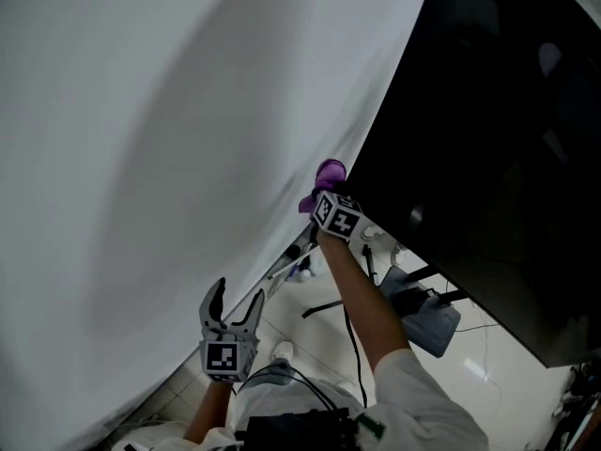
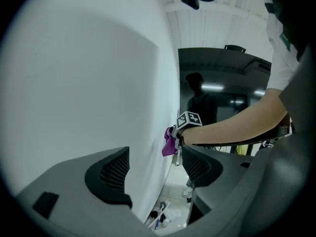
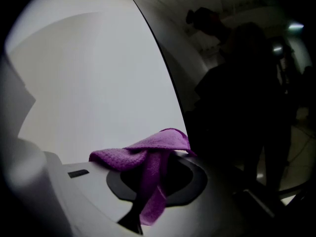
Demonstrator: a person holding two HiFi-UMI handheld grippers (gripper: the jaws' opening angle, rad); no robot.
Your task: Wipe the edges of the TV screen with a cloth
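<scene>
The black TV screen [image 1: 488, 139] fills the right of the head view, its left edge running against the white wall. My right gripper [image 1: 329, 184] is shut on a purple cloth [image 1: 327, 178] and holds it against that left edge. In the right gripper view the cloth [image 3: 148, 154] drapes over the jaws beside the dark screen [image 3: 237, 107]. My left gripper [image 1: 235, 301] hangs lower left, open and empty, away from the TV. Its view shows the cloth [image 2: 169, 142] and the screen [image 2: 222, 98] ahead.
A white wall [image 1: 169, 158] takes up the left. Below on the tiled floor lie cables, a grey case [image 1: 427, 322] and small items [image 1: 300, 269]. The TV stand's legs [image 1: 413, 278] reach out under the screen.
</scene>
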